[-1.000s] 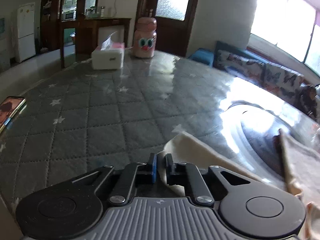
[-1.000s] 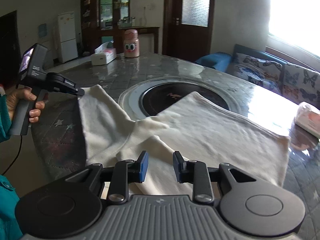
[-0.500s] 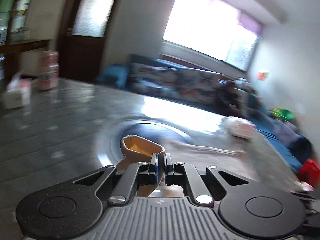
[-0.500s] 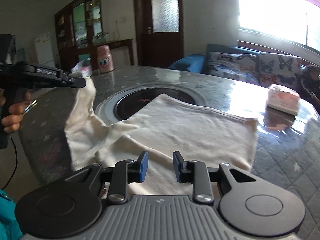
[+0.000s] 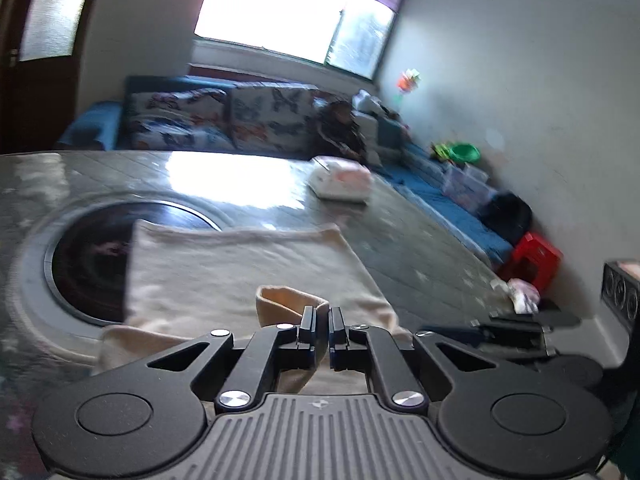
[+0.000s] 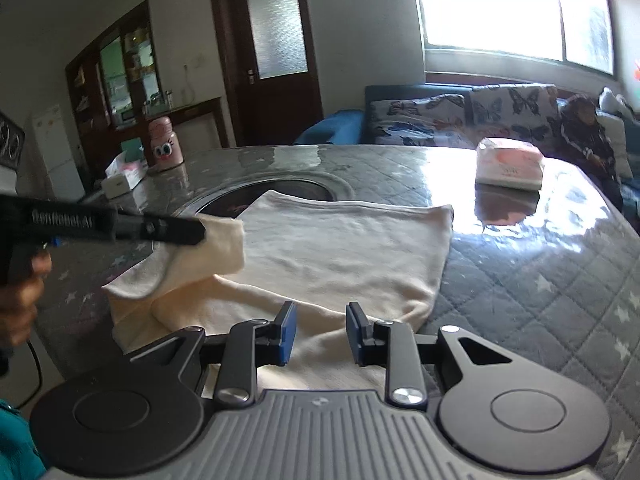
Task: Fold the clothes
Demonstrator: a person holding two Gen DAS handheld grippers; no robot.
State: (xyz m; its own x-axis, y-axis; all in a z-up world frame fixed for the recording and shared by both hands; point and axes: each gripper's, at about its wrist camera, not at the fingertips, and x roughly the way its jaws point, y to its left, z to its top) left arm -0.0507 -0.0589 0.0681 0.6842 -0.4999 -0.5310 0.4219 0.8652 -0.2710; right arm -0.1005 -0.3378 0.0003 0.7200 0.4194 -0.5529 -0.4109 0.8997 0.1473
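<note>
My left claw [image 5: 323, 334] is pinched almost fully together on the cuff end of a sleeve [image 6: 218, 246] of the cream garment [image 6: 340, 248], holding it lifted above the body of the cloth. From the right wrist view the sleeve hangs in a loose loop down from the left claw [image 6: 202, 230] to the shoulder. My right claw [image 6: 320, 334] hovers low over the near edge of the garment with its jaws well apart and nothing between them. The garment lies spread on the counter [image 6: 540, 264], its far part over the dark round inset [image 5: 88, 256].

The grip looks shallow to me: only a narrow strip of cuff is caught, so a quick swing could pull it free and drop the sleeve in a heap. With the body unpinned, dragging the sleeve across may pull the shoulder along and bunch the cloth. The glossy counter gives little friction. The tissue pack [image 6: 508, 164] sits well clear of it all.
</note>
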